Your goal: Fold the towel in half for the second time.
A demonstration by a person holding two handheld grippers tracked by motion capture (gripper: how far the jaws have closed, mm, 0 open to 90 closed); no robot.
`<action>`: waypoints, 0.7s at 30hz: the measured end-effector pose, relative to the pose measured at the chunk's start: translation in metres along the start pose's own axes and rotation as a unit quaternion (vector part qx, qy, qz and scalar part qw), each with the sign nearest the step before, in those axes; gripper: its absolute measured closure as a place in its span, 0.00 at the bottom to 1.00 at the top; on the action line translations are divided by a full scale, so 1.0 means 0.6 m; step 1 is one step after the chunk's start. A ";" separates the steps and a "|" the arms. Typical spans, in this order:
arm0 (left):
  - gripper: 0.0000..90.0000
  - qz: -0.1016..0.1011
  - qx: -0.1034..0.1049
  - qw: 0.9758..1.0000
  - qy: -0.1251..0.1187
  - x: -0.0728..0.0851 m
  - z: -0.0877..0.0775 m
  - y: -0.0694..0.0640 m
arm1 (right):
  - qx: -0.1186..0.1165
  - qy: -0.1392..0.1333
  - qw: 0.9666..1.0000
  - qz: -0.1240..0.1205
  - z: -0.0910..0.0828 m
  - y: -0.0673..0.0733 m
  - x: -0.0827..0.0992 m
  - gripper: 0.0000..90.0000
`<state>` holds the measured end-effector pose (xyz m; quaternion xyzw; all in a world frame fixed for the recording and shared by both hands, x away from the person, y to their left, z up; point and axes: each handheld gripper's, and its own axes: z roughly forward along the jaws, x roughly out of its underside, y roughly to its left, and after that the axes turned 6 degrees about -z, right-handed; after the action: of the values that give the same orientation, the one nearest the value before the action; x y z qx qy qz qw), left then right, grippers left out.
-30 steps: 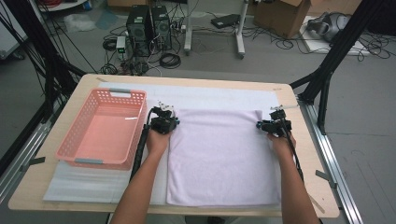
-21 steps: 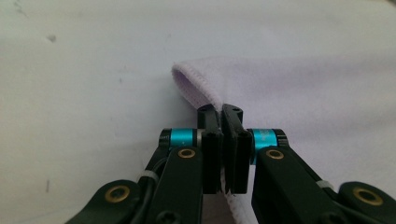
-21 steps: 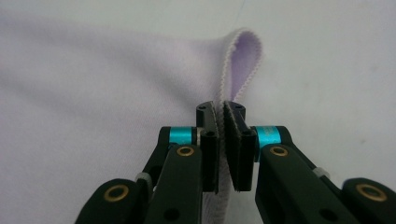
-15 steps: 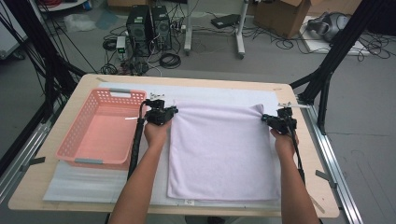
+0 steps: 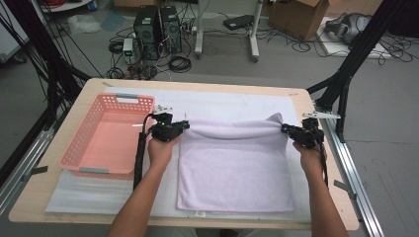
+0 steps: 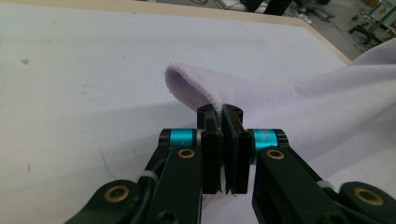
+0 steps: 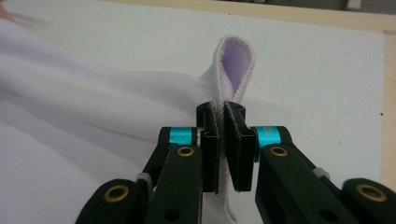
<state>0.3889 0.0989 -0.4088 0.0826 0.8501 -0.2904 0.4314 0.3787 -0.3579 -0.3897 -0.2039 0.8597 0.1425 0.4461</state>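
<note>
A pale lilac towel [image 5: 232, 163] lies on the white mat in the middle of the table, its far edge lifted and stretched between both grippers. My left gripper [image 5: 185, 124] is shut on the towel's far left corner [image 6: 187, 79], which loops up past the closed jaws. My right gripper [image 5: 284, 128] is shut on the far right corner [image 7: 236, 60], which stands up as a folded loop above the jaws. The near part of the towel [image 5: 237, 195] rests flat on the mat.
A pink plastic basket [image 5: 81, 155] stands on the left side of the table, just left of my left hand. A white mat [image 5: 232, 101] covers the wooden tabletop [image 5: 59, 212]. Black frame posts [image 5: 346, 84] rise at the table's right and left sides.
Both grippers have moved apart and slightly away from me, pulling the towel's far edge taut and lifting it into a raised fold.
</note>
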 end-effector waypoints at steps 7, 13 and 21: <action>0.96 0.018 0.027 0.999 0.004 0.026 -0.032 -0.010 | -0.022 -0.008 1.000 0.004 -0.029 0.012 0.035 0.94; 0.96 0.039 0.044 0.998 0.013 0.054 -0.060 -0.019 | -0.032 -0.012 0.999 0.004 -0.053 0.017 0.069 0.94; 0.95 0.081 0.049 0.995 0.027 0.094 -0.084 -0.028 | -0.044 -0.011 0.999 -0.009 -0.079 0.034 0.111 0.94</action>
<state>0.3131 0.1072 -0.4227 0.1794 0.8368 -0.2933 0.4262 0.3007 -0.3754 -0.4166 -0.2298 0.8455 0.1786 0.4477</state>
